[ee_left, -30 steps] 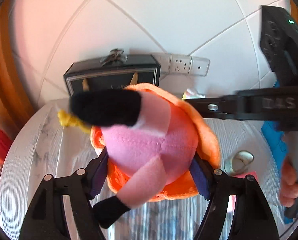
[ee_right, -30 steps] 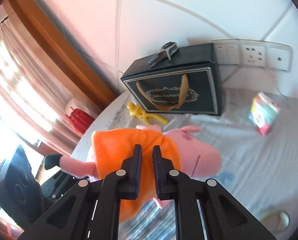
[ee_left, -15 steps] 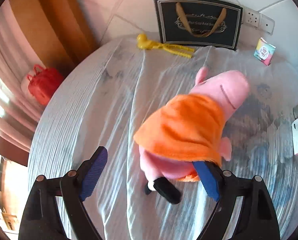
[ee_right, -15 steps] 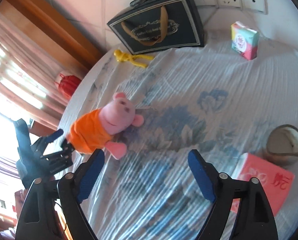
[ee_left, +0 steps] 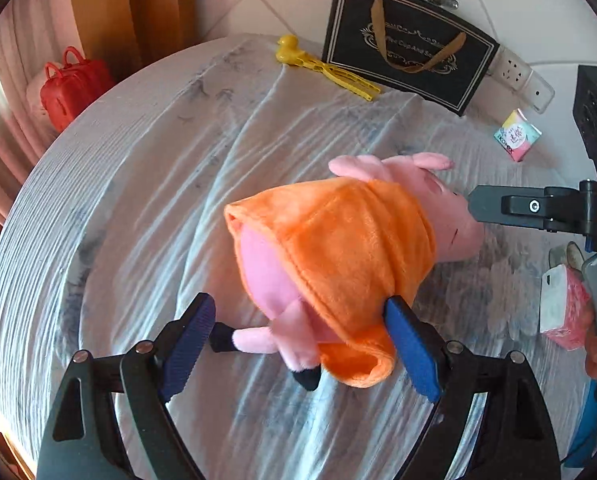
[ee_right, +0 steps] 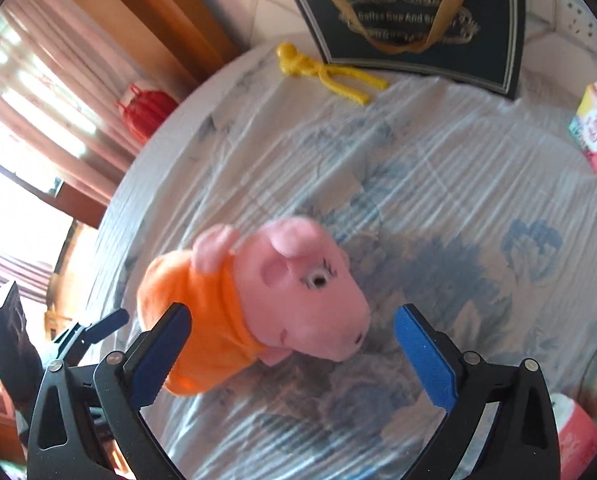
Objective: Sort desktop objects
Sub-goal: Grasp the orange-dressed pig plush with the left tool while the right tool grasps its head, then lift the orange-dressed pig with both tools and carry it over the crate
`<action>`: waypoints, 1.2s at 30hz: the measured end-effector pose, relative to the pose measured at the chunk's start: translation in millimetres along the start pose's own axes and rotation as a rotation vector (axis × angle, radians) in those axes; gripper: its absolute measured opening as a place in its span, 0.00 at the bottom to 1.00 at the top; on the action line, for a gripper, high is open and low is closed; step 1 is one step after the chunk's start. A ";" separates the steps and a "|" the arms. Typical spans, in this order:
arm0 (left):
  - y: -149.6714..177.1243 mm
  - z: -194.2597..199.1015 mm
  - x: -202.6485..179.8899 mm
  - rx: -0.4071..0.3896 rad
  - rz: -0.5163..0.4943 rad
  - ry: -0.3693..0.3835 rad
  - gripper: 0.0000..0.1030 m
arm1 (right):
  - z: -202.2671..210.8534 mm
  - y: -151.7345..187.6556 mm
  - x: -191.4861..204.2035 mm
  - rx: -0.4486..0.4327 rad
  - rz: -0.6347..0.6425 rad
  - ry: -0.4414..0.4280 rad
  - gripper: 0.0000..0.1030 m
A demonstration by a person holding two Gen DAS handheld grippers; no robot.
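A pink pig plush in an orange dress (ee_left: 338,248) lies on the blue-flowered tablecloth (ee_left: 146,184). My left gripper (ee_left: 302,340) is open, its blue pads either side of the plush's legs and dress hem. My right gripper (ee_right: 290,356) is open around the plush's head (ee_right: 298,300) and shows in the left wrist view at the right (ee_left: 530,208), by the snout. A yellow duck clip (ee_left: 326,68), a small tissue pack (ee_left: 516,140) and a pink tissue box (ee_left: 566,308) also lie on the table.
A black gift bag (ee_left: 410,40) stands against the tiled wall at the back, with a wall socket strip (ee_left: 522,80) beside it. A red mini suitcase (ee_left: 74,88) sits off the table's left edge by the curtain.
Both grippers have opened and let the plush go onto the table. The left gripper's pads now straddle its legs, and the right gripper has come close around its head.
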State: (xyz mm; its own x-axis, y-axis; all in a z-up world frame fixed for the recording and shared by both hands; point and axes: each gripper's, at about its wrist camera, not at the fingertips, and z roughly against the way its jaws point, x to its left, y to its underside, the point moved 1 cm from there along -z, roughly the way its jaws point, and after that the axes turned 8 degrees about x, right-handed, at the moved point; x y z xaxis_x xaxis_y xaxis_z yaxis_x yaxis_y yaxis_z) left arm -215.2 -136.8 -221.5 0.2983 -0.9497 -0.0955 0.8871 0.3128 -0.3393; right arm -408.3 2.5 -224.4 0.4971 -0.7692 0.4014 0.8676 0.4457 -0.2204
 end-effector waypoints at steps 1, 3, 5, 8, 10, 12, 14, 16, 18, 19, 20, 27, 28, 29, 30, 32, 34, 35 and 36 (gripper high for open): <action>-1.2 -4.5 -1.9 0.004 -0.006 -0.011 0.89 | -5.6 0.5 -3.6 0.014 0.004 -0.013 1.00; -6.3 -14.6 -5.8 0.011 -0.015 -0.024 0.99 | -17.6 1.4 -10.3 0.038 0.015 -0.035 1.00; -10.9 -26.8 -9.2 0.038 -0.029 -0.016 1.00 | -29.1 -1.3 -14.9 0.059 0.025 -0.057 1.00; -13.5 -37.5 -15.3 0.046 -0.068 -0.020 1.00 | -49.4 -7.6 -17.4 0.098 0.033 -0.083 1.00; -15.6 -39.3 -15.6 0.032 -0.073 -0.025 0.98 | -61.8 -11.4 -16.9 0.101 0.049 -0.089 1.00; -15.6 -35.0 -14.0 0.018 -0.068 -0.011 0.88 | -63.4 -10.8 -14.3 0.084 0.062 -0.112 0.90; -13.0 -26.5 -15.0 -0.003 -0.079 0.001 0.86 | -56.5 -7.1 -10.7 0.062 0.073 -0.107 0.81; -9.3 -14.2 -20.3 -0.033 -0.102 0.013 0.85 | -45.3 -0.8 -5.9 0.037 0.093 -0.080 0.78; -5.7 1.5 -27.8 -0.073 -0.125 0.016 0.85 | -27.8 7.6 -2.5 -0.004 0.098 -0.066 0.78; -4.2 12.0 -32.3 -0.094 -0.139 0.019 0.85 | -19.4 11.5 -1.1 -0.024 0.099 -0.063 0.78; -3.2 21.3 -35.9 -0.110 -0.150 0.026 0.85 | -6.3 17.5 1.1 -0.049 0.095 -0.060 0.78; 9.4 111.7 -75.5 -0.274 -0.253 0.114 0.85 | 97.9 58.5 21.6 -0.230 0.074 0.014 0.78; 11.5 122.8 -81.8 -0.294 -0.269 0.127 0.85 | 115.5 67.4 24.8 -0.259 0.064 0.028 0.78; 14.8 136.3 -89.3 -0.317 -0.290 0.143 0.85 | 130.3 74.2 27.4 -0.284 0.056 0.042 0.78; 18.3 149.2 -97.6 -0.341 -0.310 0.156 0.85 | 151.0 86.5 30.1 -0.321 0.046 0.062 0.78; 25.8 173.8 -116.2 -0.382 -0.357 0.189 0.85 | 184.4 109.3 35.0 -0.381 0.033 0.098 0.78; 34.9 199.2 -137.6 -0.428 -0.410 0.221 0.85 | 218.4 134.3 38.1 -0.441 0.009 0.138 0.78; 38.8 210.6 -149.6 -0.448 -0.440 0.238 0.85 | 236.9 149.3 38.3 -0.475 -0.005 0.157 0.78; 43.4 222.1 -162.5 -0.467 -0.471 0.258 0.85 | 255.3 163.0 37.0 -0.506 -0.023 0.172 0.78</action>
State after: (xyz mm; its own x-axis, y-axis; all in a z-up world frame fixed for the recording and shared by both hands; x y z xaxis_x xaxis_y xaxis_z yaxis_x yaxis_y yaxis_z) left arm -147.0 34.8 -12.9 -0.2235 -0.9739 -0.0392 0.6401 -0.1163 -0.7594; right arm -250.8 163.5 -18.5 0.4354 -0.8592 0.2686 0.7531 0.1842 -0.6316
